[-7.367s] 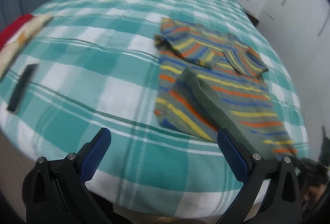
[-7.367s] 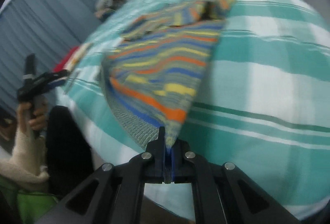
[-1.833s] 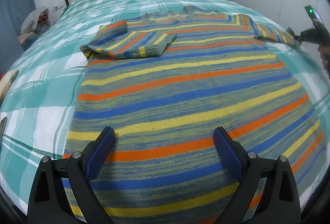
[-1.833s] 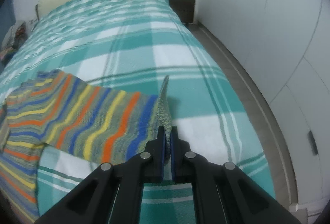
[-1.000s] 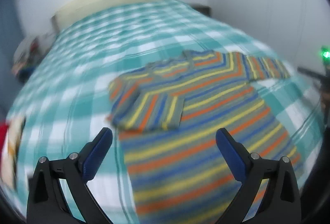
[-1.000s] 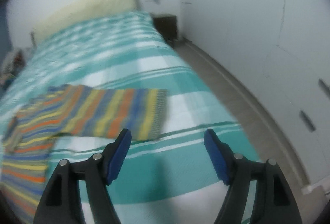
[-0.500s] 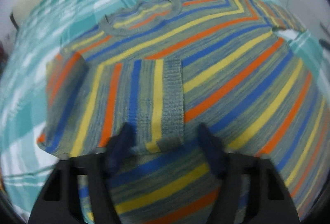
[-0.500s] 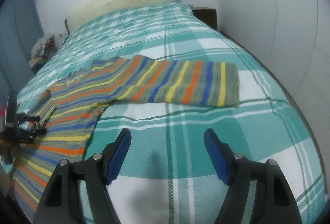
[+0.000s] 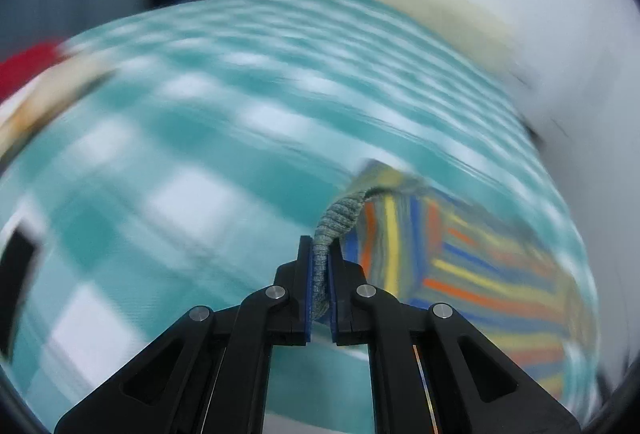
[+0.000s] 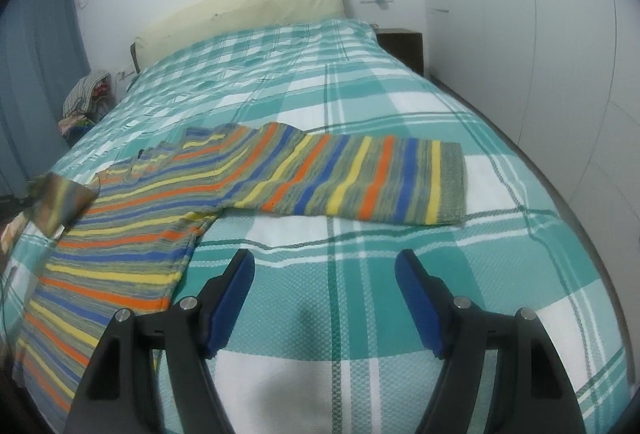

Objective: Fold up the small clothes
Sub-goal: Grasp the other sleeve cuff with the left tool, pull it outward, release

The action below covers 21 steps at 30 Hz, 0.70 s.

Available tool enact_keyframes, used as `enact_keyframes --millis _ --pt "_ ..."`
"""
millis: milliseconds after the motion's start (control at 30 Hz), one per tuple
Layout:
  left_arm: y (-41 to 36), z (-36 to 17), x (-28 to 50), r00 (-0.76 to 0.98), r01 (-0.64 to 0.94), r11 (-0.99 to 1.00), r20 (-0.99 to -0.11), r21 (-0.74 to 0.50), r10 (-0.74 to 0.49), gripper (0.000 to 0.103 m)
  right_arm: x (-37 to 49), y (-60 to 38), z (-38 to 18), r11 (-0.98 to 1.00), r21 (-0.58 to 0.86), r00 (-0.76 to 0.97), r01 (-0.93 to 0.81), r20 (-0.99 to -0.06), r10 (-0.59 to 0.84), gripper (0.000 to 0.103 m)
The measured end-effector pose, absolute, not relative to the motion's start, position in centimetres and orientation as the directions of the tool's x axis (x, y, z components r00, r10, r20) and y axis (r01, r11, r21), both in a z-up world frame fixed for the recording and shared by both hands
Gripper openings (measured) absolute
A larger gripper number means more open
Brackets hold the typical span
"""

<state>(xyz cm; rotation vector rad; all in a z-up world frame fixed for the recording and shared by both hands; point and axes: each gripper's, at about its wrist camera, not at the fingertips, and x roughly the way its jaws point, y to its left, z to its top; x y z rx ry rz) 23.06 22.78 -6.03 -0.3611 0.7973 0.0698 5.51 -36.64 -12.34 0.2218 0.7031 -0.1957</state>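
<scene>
A small striped sweater [image 10: 168,202] in blue, orange, yellow and grey lies on the teal checked bed [image 10: 360,102]. Its right sleeve [image 10: 360,174] is spread flat toward the right. My right gripper [image 10: 324,266] is open and empty, above the bedspread just in front of that sleeve. My left gripper [image 9: 320,254] is shut on the grey ribbed cuff [image 9: 340,218] of the left sleeve and holds it off the bed; the sweater [image 9: 480,266] trails to its right. The lifted left sleeve [image 10: 60,202] shows blurred at the far left of the right wrist view.
A cream headboard [image 10: 240,14] stands at the far end. A dark nightstand [image 10: 400,42] and white wardrobe doors [image 10: 540,34] are on the right. A clothes pile [image 10: 84,94] sits at the left. A black flat object [image 9: 16,274] and a red item [image 9: 24,66] lie near the bed's left edge.
My left gripper has closed on the left sleeve's cuff and swung it out to the left, off the body. My right gripper stays open; its view barely changed.
</scene>
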Motion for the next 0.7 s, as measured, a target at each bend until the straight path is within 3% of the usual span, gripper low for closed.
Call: enact_keyframes --millis 100,200,433,700 --pt "27.3 -8.4 22.2 0.665 -0.37 0.897 -0.743 -0.24 0.075 0.004 5.6 -36.3 -12.6 0.962 0.118 0.743 0.245 -0.661 -0.109 0.072" --pt "28.3 -11.5 21.8 0.62 -0.397 0.9 -0.775 -0.178 0.12 0.004 5.8 -35.8 -13.2 0.967 0.084 0.732 0.238 -0.671 -0.122 0.072" --pt "28.4 -12.7 21.8 0.585 -0.398 0.914 -0.791 -0.086 0.18 0.003 6.7 -35.9 -15.0 0.966 0.06 0.689 0.25 -0.712 -0.134 0.072" --pt "30.3 -14.1 22.3 0.547 -0.446 0.887 -0.821 -0.12 0.164 0.003 6.7 -36.6 -15.6 0.96 0.072 0.676 0.271 -0.724 -0.137 0.072"
